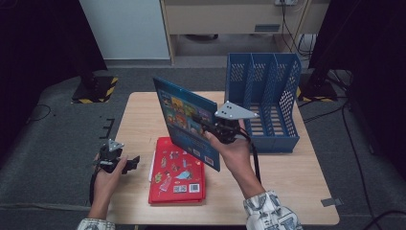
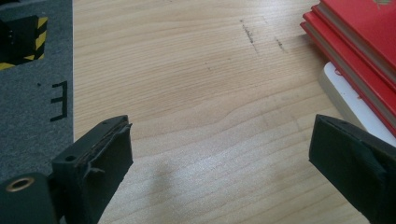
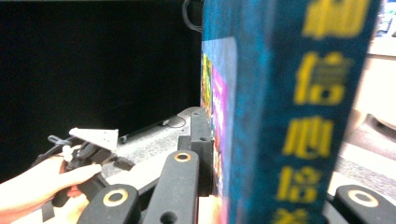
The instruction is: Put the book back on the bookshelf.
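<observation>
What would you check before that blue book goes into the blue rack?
1. Grip: right tool shut on the blue book, lifted off the table: ok.
2. Blue rack upright, slots look empty: ok.
3. Left tool open, holding nothing, at the table's left edge, away from the path: ok.
4. Red books lie flat in a stack, below the path: ok.
5. Book lined up with a slot: not ok, it is tilted and left of the rack.

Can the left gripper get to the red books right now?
Probably yes. The left gripper has its jaws open and empty, right beside the red books, with only bare table between them.
</observation>
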`<state>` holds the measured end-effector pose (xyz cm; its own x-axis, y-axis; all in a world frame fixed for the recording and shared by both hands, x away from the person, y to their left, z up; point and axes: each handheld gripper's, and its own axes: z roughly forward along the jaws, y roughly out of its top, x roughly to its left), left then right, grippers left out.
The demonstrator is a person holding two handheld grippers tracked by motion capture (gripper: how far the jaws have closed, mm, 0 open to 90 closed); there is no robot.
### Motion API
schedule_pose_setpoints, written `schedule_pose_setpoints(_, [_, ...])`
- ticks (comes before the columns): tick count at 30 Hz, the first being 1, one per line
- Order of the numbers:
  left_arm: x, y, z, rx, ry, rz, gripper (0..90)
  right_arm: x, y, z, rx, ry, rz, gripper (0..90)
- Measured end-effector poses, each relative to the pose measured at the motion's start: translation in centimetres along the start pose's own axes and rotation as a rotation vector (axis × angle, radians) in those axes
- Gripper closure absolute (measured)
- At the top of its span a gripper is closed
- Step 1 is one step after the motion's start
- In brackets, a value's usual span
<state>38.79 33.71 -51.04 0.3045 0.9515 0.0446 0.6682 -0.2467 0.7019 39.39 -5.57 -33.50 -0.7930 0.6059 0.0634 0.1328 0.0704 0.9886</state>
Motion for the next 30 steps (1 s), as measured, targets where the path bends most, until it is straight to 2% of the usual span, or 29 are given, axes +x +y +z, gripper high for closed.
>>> schedule_pose_setpoints(4, [-0.1,-0.2,0.6,0.026,-0.007,0.008,4.0,-0.7,0.9,-0.9,-0.011,-0.04,0.02,83.4])
schedule_pose_setpoints(11, [0.0,-0.3,0.6,0.027,-0.006,0.0,4.0,-1.5,2.0,-2.0,-0.022,-0.089,0.025,83.4])
schedule_pose_setpoints(16, [0.0,-0.2,0.6,0.025,-0.006,0.001,4.0,-1.9,2.6,-2.7,-0.038,-0.106,0.04,83.4])
schedule_pose_setpoints(30, [0.0,-0.2,0.5,0.02,-0.002,-0.003,4.1,-3.5,4.7,-6.0,-0.08,-0.223,0.066,83.4])
